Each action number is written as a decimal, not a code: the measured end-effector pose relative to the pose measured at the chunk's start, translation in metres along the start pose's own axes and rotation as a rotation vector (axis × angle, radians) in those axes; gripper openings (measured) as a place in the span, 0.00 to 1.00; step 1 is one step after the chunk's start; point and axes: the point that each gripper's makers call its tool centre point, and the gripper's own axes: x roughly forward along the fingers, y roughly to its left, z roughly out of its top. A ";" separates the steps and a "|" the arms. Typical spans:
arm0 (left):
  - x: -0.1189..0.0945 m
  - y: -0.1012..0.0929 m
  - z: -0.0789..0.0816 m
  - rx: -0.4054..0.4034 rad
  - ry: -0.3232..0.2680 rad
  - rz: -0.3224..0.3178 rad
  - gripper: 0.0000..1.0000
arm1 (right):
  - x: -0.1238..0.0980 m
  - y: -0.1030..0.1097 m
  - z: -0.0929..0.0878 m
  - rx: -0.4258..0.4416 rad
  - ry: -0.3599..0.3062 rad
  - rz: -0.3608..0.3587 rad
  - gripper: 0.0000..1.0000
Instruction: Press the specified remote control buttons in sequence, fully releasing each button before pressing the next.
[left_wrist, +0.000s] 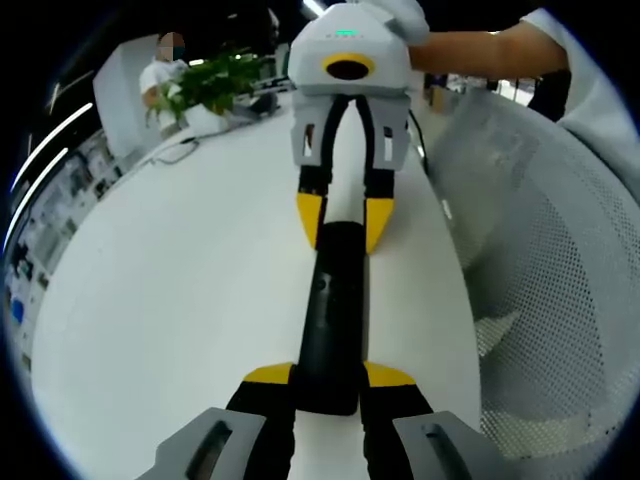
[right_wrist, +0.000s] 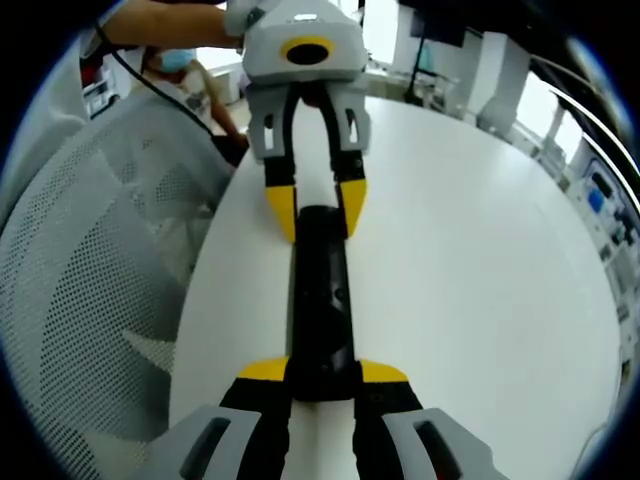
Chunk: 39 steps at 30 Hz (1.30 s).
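Nearest in the left gripper view, our left gripper (left_wrist: 328, 378) has its yellow-tipped jaws pinching one end of the long, slim black plastic remote control (left_wrist: 333, 310), which lies flat on the round white table (left_wrist: 180, 300). At the far end of the remote, our right gripper (left_wrist: 343, 222) closes its yellow tips around the other end. The right gripper view mirrors this: the right gripper (right_wrist: 322, 375) clamps the near end of the remote (right_wrist: 321, 300), and the left gripper (right_wrist: 312, 212) holds the far end. Both sets of jaws sit tight against the remote's sides.

We judge the risk to be that neither gripper is free to press a button; letting one end go could let the remote pivot or slide on the smooth tabletop towards the near edge.

The remote looks glossy and dark, and its buttons are too faint to make out. Beside the table stands a white mesh chair (left_wrist: 540, 250); farther off sits a green potted plant (left_wrist: 210, 85).
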 end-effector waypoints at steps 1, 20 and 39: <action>0.000 0.000 0.000 -0.001 0.000 0.000 0.23 | 0.000 0.000 0.000 0.000 0.000 0.000 0.20; 0.000 0.000 0.000 0.008 0.003 0.007 0.23 | 0.001 0.001 0.000 0.003 -0.009 -0.003 0.21; 0.000 0.001 -0.001 0.006 0.011 0.005 0.23 | 0.000 -0.002 0.001 0.018 -0.017 -0.012 0.23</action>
